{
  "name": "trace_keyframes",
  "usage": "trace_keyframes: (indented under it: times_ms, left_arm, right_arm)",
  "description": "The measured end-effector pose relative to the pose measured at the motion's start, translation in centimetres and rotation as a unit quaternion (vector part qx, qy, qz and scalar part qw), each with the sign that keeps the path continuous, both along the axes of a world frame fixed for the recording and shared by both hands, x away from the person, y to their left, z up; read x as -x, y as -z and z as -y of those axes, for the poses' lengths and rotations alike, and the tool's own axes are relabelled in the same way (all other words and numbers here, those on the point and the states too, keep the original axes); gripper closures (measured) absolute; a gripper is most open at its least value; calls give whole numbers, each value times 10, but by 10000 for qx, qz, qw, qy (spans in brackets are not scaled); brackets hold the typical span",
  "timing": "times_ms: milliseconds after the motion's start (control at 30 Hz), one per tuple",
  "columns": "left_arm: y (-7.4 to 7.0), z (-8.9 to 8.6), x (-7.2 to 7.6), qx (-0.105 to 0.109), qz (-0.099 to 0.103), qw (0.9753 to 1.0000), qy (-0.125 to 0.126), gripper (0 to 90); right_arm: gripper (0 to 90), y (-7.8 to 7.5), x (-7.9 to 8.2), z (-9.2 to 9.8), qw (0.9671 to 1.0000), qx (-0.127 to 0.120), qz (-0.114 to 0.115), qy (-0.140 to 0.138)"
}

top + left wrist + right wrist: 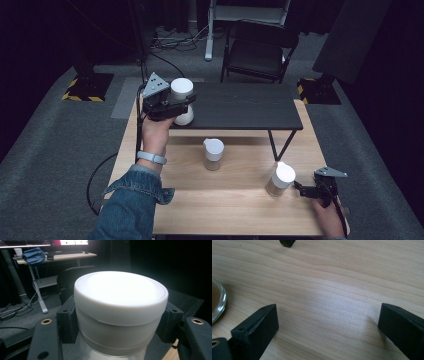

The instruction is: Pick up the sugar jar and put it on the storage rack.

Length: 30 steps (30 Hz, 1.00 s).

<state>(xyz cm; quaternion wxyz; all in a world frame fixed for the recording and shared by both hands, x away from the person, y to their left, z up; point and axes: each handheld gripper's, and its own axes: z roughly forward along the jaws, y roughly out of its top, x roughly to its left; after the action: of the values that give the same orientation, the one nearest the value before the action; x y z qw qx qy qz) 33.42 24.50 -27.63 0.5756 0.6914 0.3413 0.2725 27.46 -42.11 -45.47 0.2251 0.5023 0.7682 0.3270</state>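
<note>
Holding a white-lidded jar (182, 95) in the left gripper (176, 106), fingers (67, 322) squeezing it just under the lid from both sides. Staying upright, lid on top, over the near left end of the dark shelf (245, 107) standing on the wooden counter (240, 200); hard to tell whether touching the shelf or hanging just above it. Looking big and bright in the left gripper view, jar (121, 312) sitting snug between the black fingers.

Resting low at the right near corner of the counter, the right gripper (305, 190), fingers (255, 332) spread wide with bare wood (324, 302) between them, holding nothing. Standing just beside it, a second jar (280, 179). Sitting in the middle of the counter, a third jar (213, 154).
</note>
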Motion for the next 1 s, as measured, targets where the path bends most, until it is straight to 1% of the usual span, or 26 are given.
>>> trace_keyframes:
  times_ms: [100, 133, 167, 200, 267, 300, 367, 400, 533, 733, 1000]
  left_arm:
    - [3, 0, 1, -42, 75, 10000, -10, 326]
    - [3, 1, 1, -52, 93, 9999, -38, 308]
    - [3, 1, 0, -7, 56, 10000, -57, 261]
    - [2, 1, -2, -6, 0, 10000, -53, 220]
    - [0, 4, -3, -76, -112, 9998, -158, 136]
    - [0, 4, -2, -70, -117, 9997, -179, 99]
    - [3, 1, -1, -14, -46, 9998, -170, 72]
    - [4, 0, 0, -26, -17, 9999, -165, 61]
    - [5, -3, 4, -71, 3, 9999, -151, 44]
    - [9, -14, 12, 72, 78, 9997, -205, 27]
    - [14, -19, 22, 72, 174, 9997, -165, 14]
  right_arm:
    - [29, 0, 0, 0, 10000, 2, 0, -2]
    - [29, 0, 0, 0, 10000, 0, 0, -1]
    - [29, 0, 0, 0, 10000, 2, 0, -2]
    - [29, 0, 0, 0, 10000, 0, 0, 0]
    - [29, 0, 0, 0, 10000, 0, 0, -2]
    - [29, 0, 0, 0, 10000, 3, 1, -3]
    - [29, 0, 0, 0, 10000, 1, 0, -1]
    - [29, 0, 0, 0, 10000, 0, 0, -1]
    - [29, 0, 0, 0, 10000, 3, 0, -3]
    - [29, 0, 0, 0, 10000, -1, -1, 0]
    - [26, 0, -1, 0, 10000, -1, -8, 0]
